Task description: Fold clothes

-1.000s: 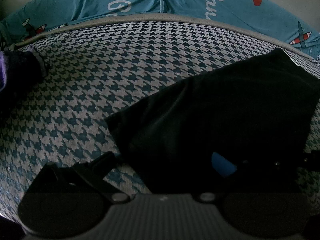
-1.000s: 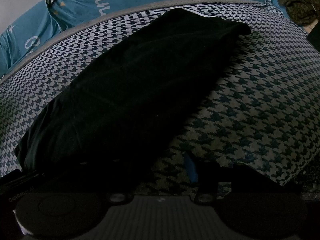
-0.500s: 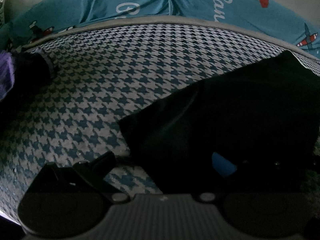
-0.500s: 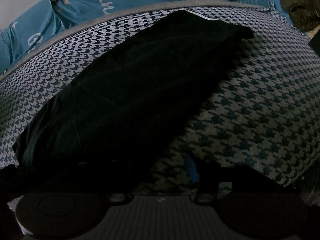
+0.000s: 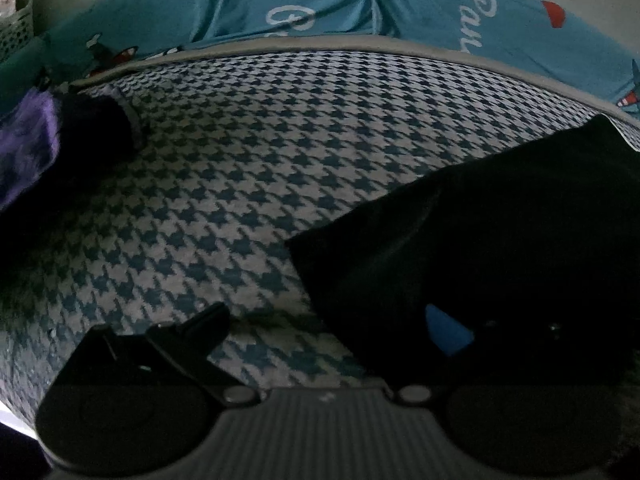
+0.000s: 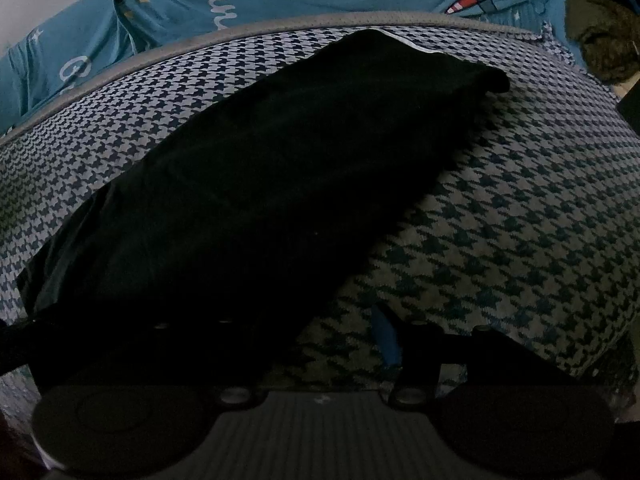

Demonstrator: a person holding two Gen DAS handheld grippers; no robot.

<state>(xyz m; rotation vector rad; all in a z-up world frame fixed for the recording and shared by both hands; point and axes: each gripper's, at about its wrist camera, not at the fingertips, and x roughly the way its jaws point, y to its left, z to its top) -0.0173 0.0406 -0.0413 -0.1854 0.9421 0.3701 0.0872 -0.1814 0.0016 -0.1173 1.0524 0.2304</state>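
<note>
Now the long black soft cloth garment (image 6: pixel 260 184) lies as a flat narrow band on the houndstooth-patterned bed cover (image 5: pixel 248 184). Both the left tongs (image 5: pixel 328 320) and right tongs (image 6: pixel 320 336) stand spread, with one finger of each over the garment's near edge. It looks light and limp, so its corners seem the best hold. A purple and black bundle (image 5: pixel 60 144) lies far left, well apart.

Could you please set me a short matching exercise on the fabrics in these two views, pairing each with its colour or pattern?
Things:
1. folded garment
2. bed cover
3. printed sheet
4. crumpled cloth

Descriptions:
A. teal with white lettering
B. purple
C. black
D. blue-and-white houndstooth

Pairs: 1-C, 2-D, 3-A, 4-B
</note>
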